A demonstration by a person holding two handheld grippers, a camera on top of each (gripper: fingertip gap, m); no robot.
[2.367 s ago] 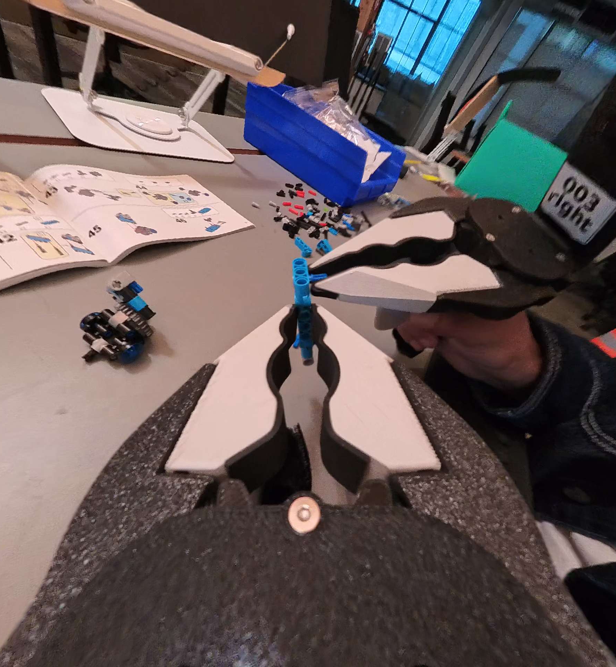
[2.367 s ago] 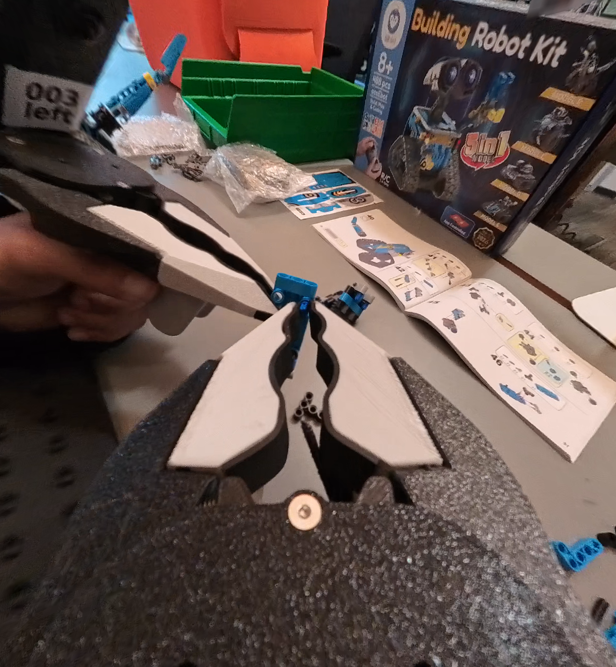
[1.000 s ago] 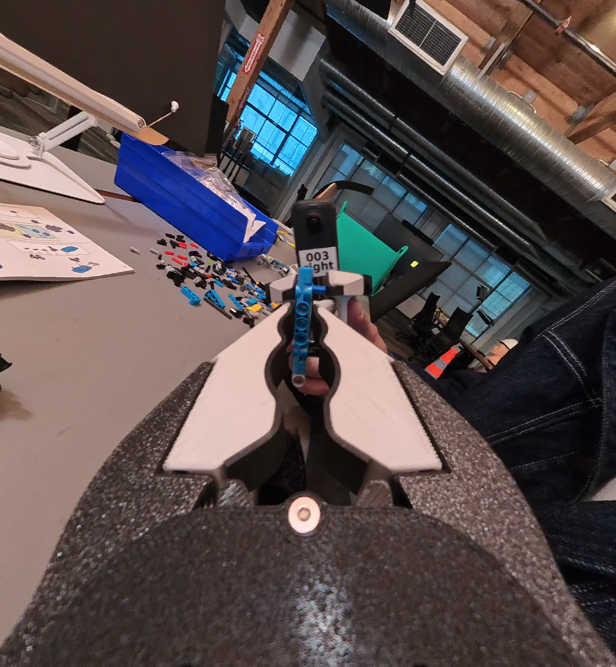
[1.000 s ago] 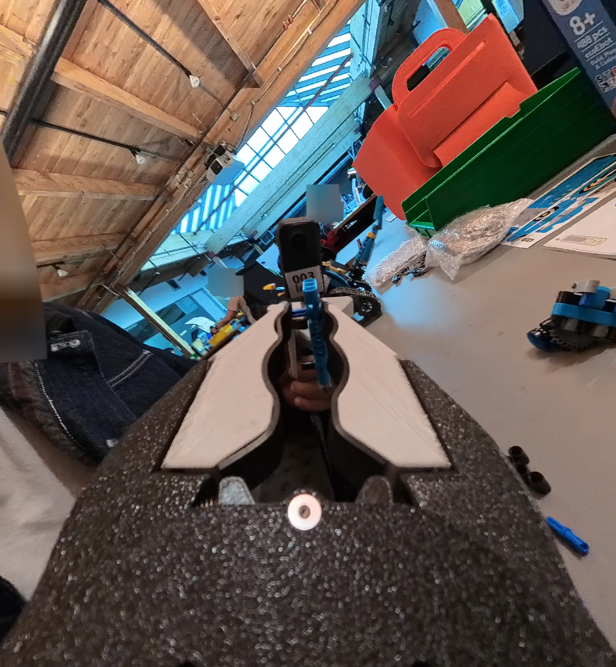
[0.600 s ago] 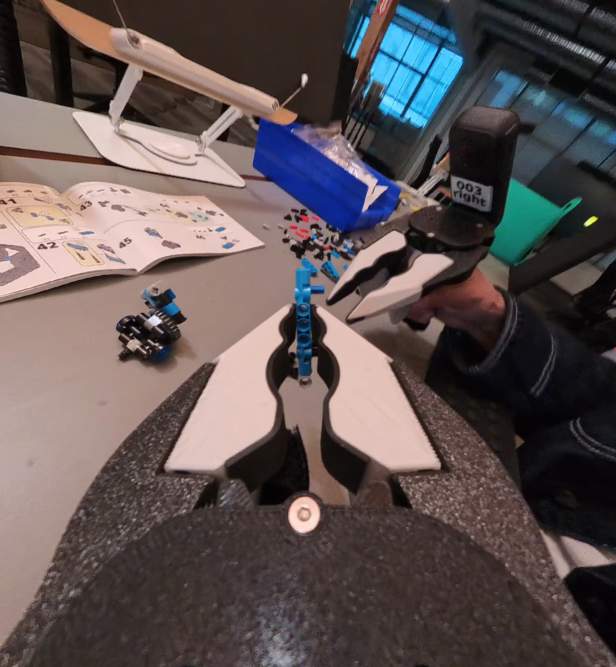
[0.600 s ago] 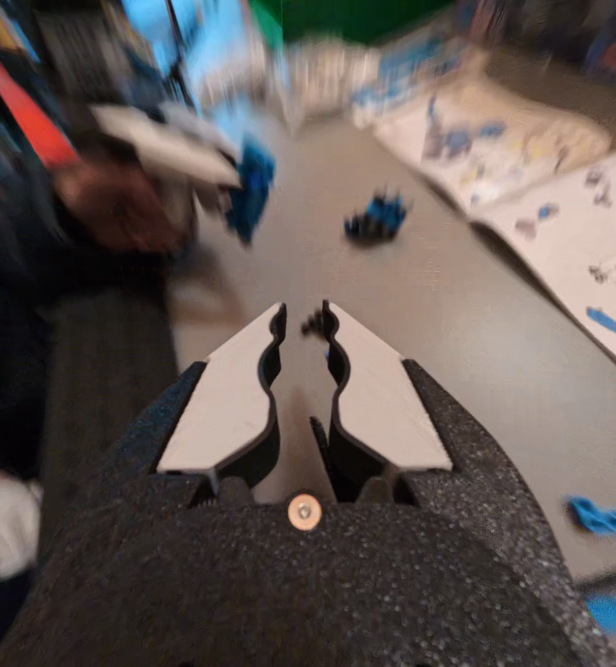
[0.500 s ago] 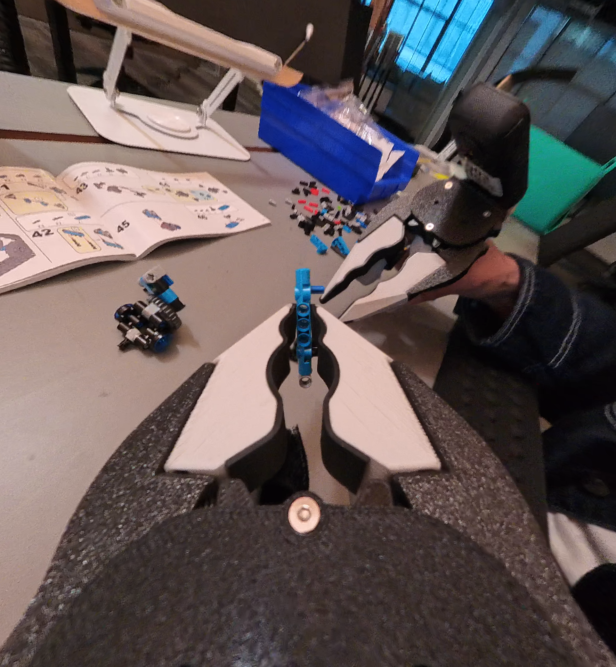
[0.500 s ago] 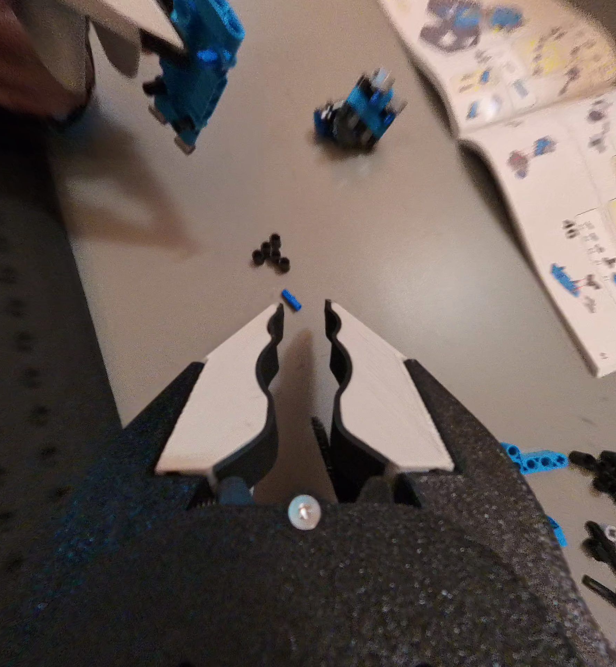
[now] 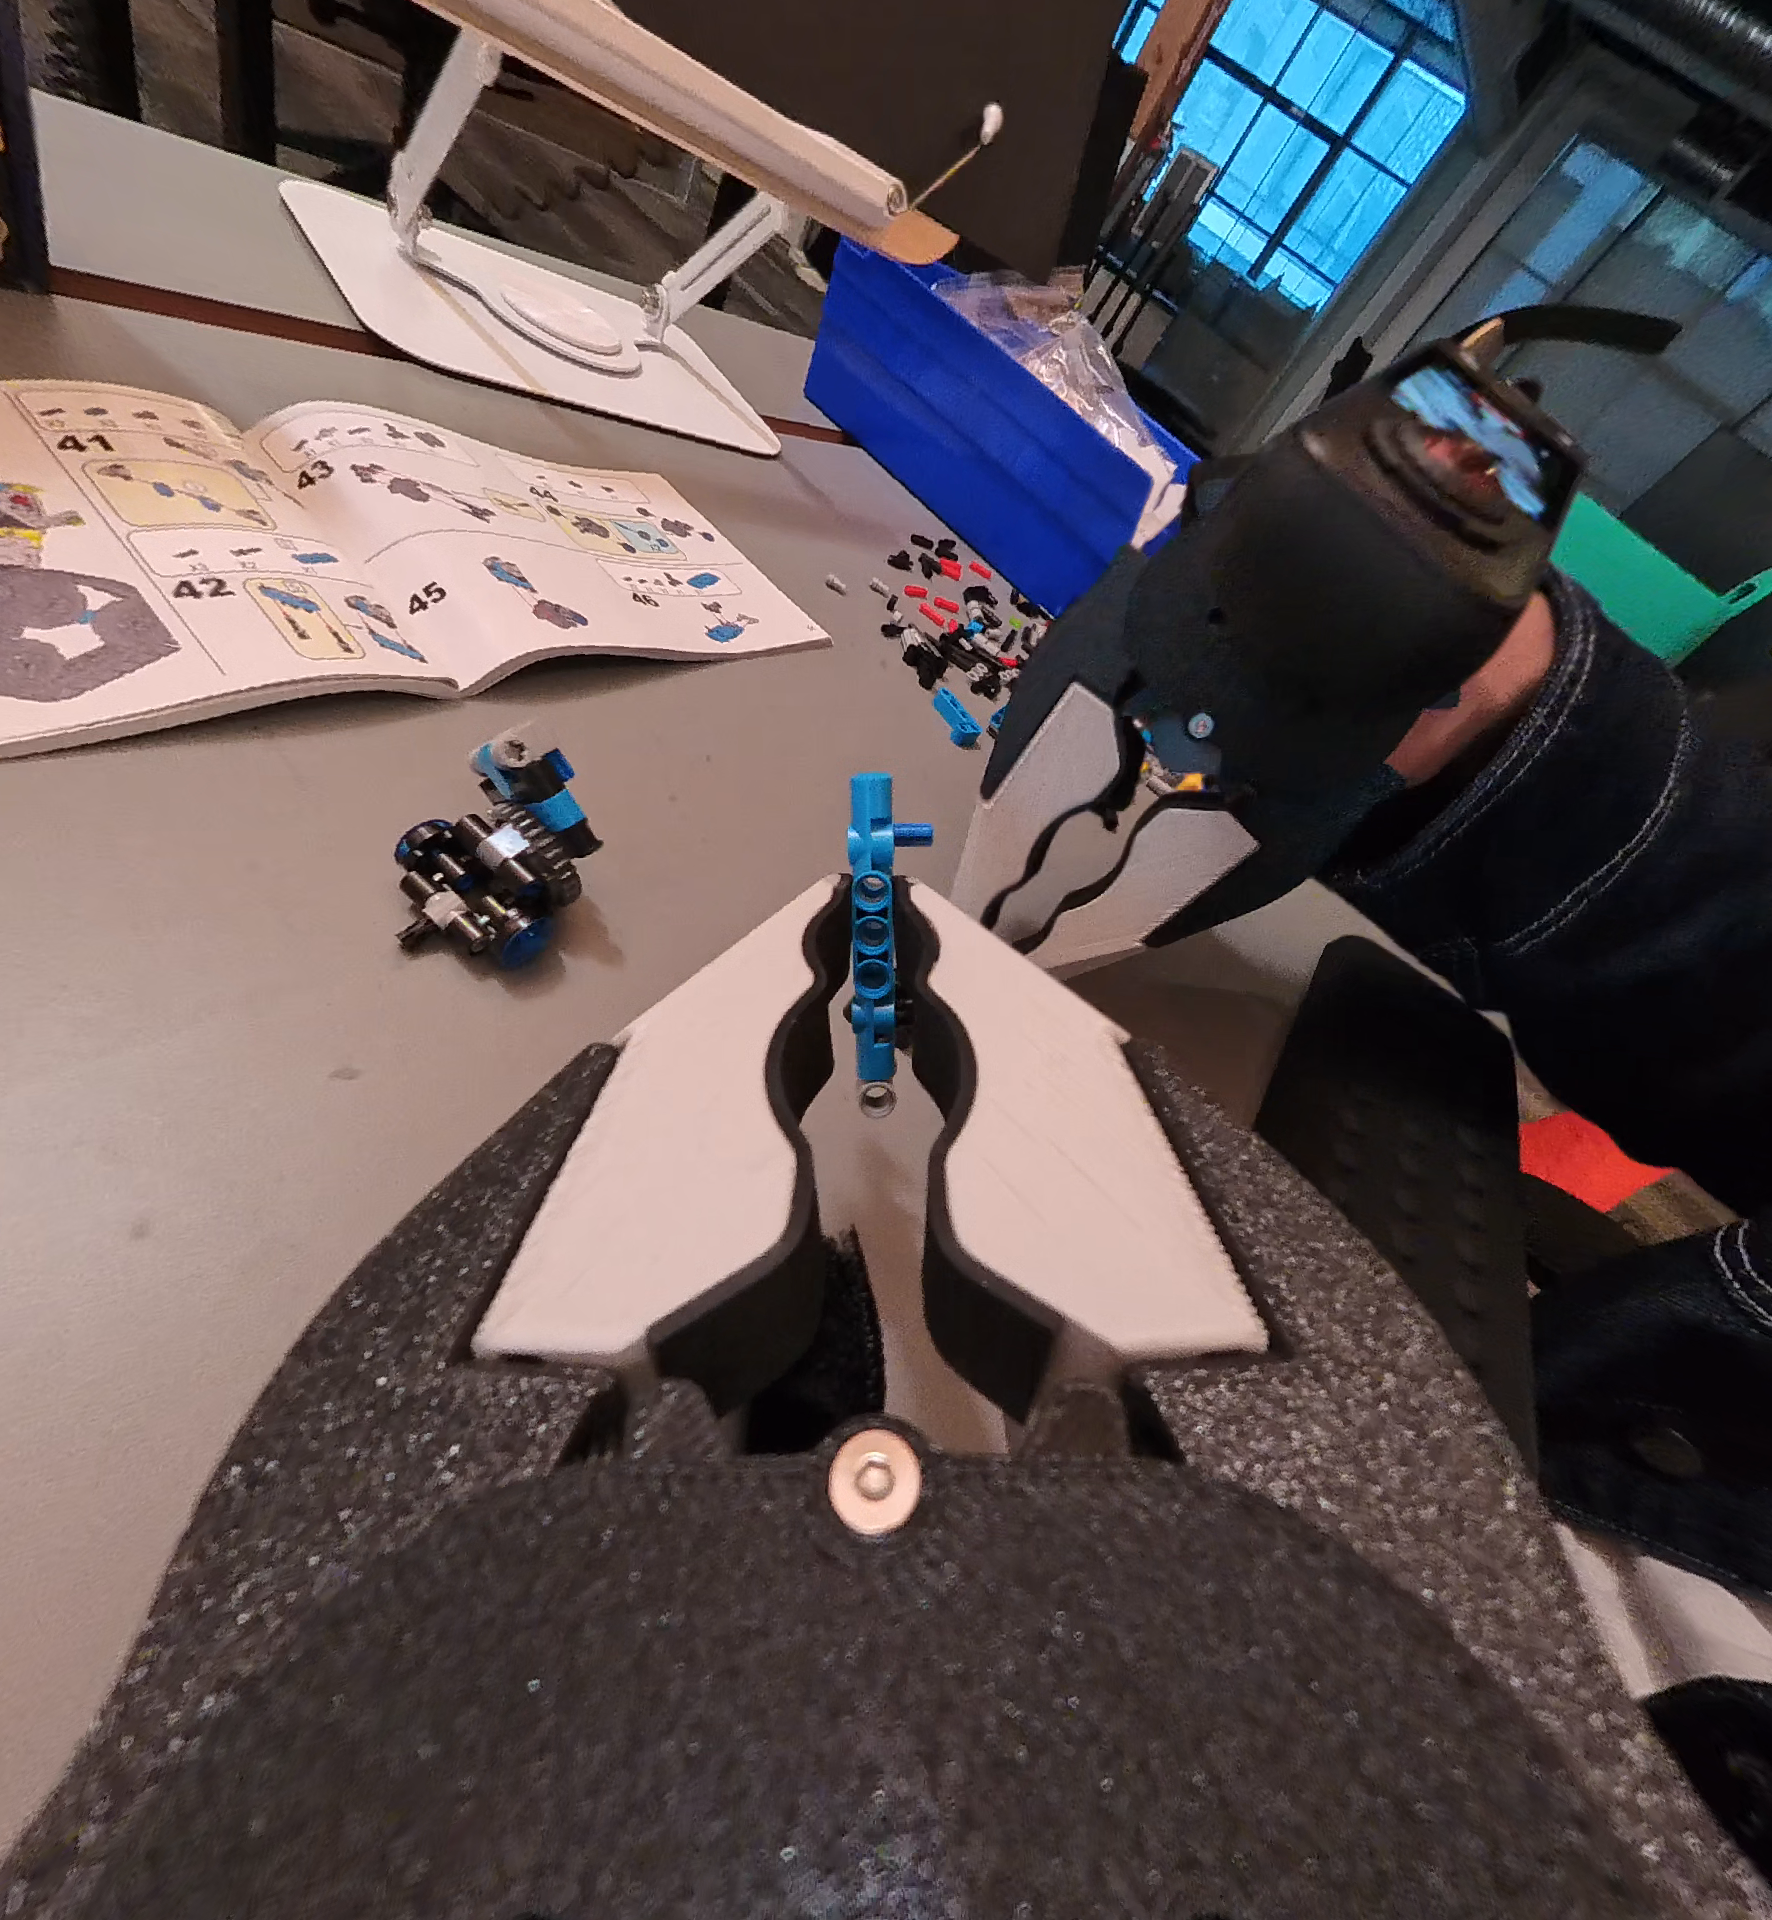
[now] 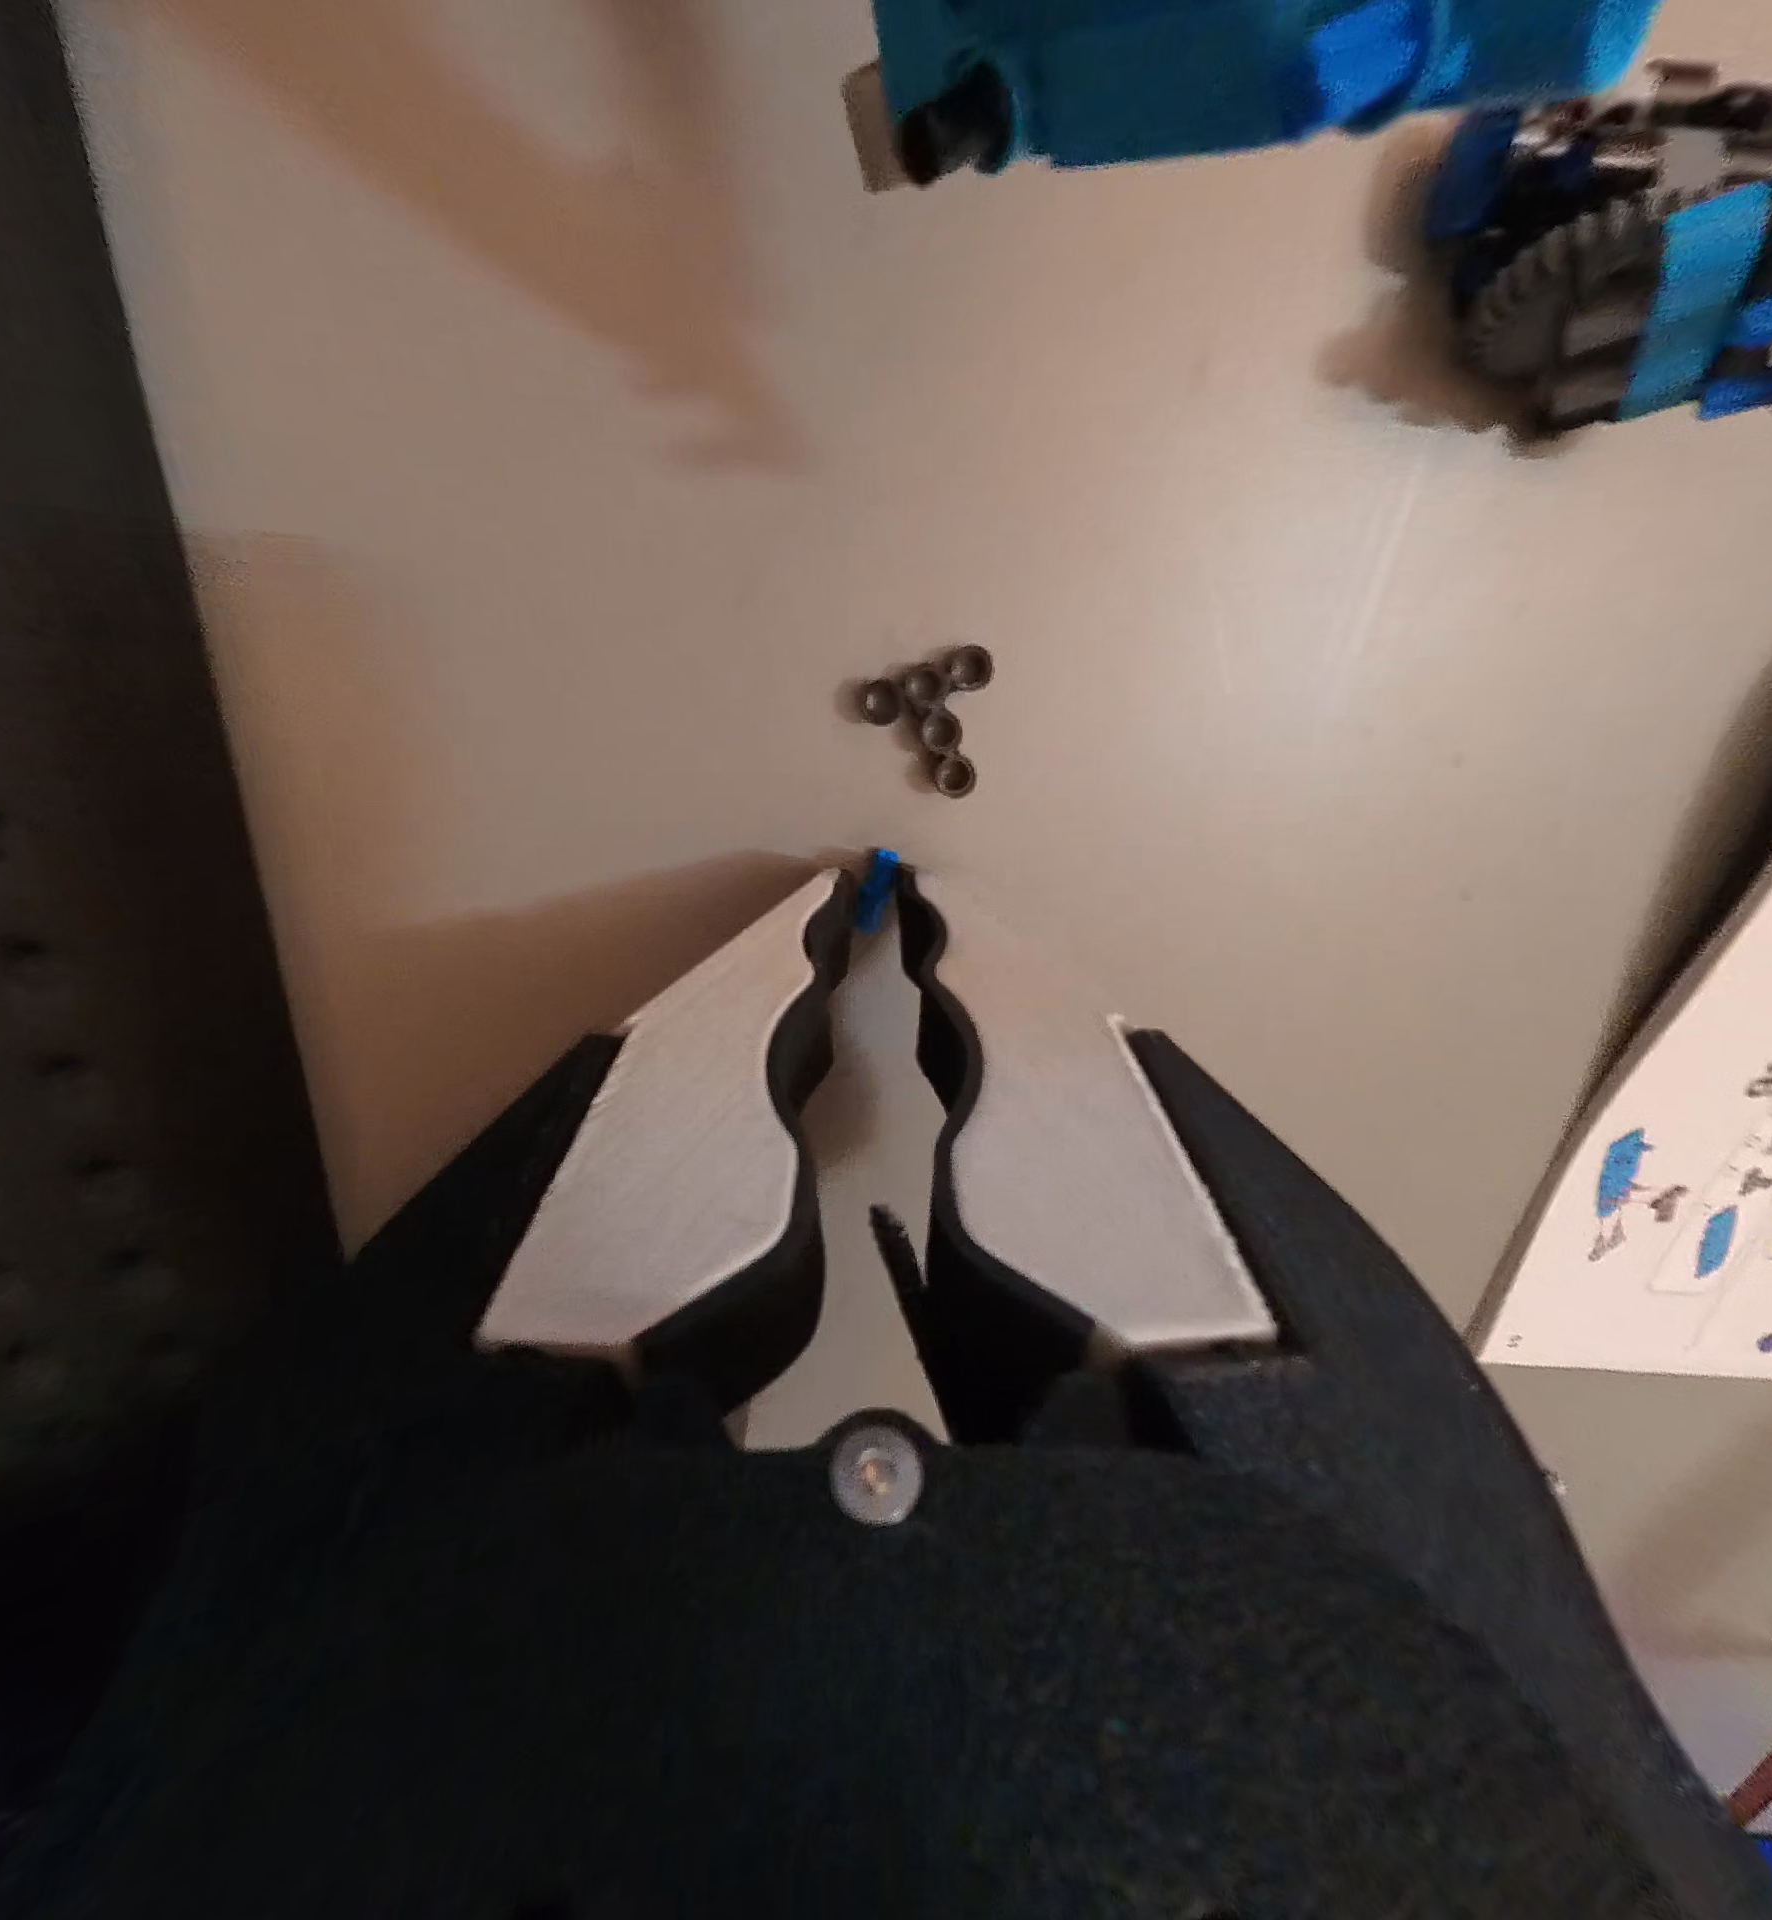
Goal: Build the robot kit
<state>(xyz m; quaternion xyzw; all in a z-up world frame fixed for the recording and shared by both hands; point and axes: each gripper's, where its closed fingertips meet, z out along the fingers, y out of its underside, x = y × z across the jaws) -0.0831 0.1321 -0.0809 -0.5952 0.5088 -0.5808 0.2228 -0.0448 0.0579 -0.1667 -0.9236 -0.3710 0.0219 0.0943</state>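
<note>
My left gripper (image 9: 874, 896) is shut on a blue beam piece (image 9: 874, 966), held upright above the grey table (image 9: 186, 1091); a blue pin sticks out near its top. The piece also shows blurred at the top of the right wrist view (image 10: 1225, 73). My right gripper (image 10: 874, 883) points down at the table, its tips closed around a small blue pin (image 10: 874, 902) lying there. In the left wrist view the right gripper (image 9: 1012, 925) stands tips-down just right of the beam. A black angled beam (image 10: 929, 722) lies just beyond the pin.
A small black and blue gear assembly (image 9: 492, 862) sits on the table, blurred in the right wrist view (image 10: 1640, 239). An open instruction booklet (image 9: 342, 582), a white stand (image 9: 549, 301), a blue bin (image 9: 975, 436) and several loose pieces (image 9: 955, 623) lie farther back. A dark mat (image 10: 30, 831) borders the table. Left tips to right tips: about 12 centimeters.
My right gripper let go of the beam piece, swung down to the table and closed its tips on the small blue pin. My left gripper kept hold of the beam.
</note>
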